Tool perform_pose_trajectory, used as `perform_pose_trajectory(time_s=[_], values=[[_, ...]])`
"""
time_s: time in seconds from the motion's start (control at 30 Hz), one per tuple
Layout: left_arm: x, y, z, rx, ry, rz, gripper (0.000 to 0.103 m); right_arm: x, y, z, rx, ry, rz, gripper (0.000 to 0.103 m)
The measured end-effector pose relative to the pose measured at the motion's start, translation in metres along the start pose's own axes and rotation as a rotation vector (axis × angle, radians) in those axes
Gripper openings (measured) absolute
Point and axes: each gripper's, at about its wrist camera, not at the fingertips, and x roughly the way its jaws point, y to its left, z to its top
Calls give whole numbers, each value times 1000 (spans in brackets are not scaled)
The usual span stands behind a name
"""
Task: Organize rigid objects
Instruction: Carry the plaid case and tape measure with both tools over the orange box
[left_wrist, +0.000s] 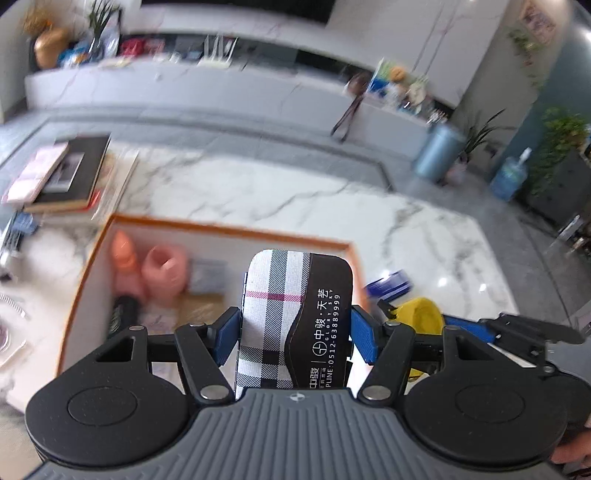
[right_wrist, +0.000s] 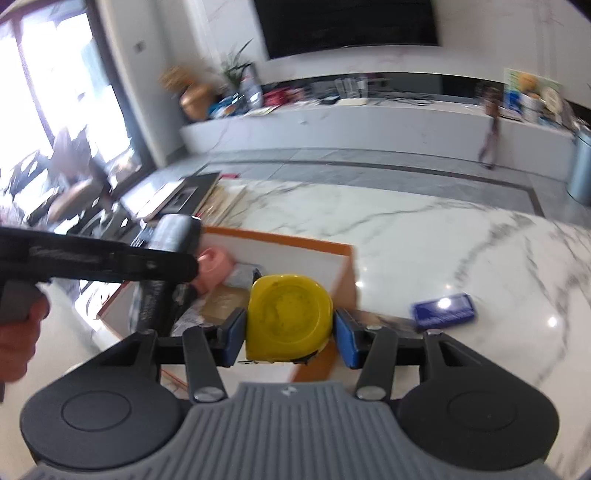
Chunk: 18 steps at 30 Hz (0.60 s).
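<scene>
**Over the orange-rimmed box, both grippers loaded**

Between the left gripper (left_wrist: 295, 332) pads sits a plaid case (left_wrist: 291, 317), clamped upright above the box (left_wrist: 229, 230), seemingly for dropping in; the right gripper (right_wrist: 290, 328), just right, pinches a yellow tape measure (right_wrist: 288, 317) over the box's near right corner; both tilt downward; a blue card (right_wrist: 443, 310) lies right.

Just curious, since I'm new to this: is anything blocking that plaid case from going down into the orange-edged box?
Nothing visible blocks it. The left gripper holds the plaid case over the box; pink containers sit at its far-left end.
</scene>
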Motion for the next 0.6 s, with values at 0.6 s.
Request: perform_pose_trajectory(time_s=[0.6], values=[[106, 76, -16, -44, 371, -9, 73, 119, 28, 13, -76, 236, -21, 52]])
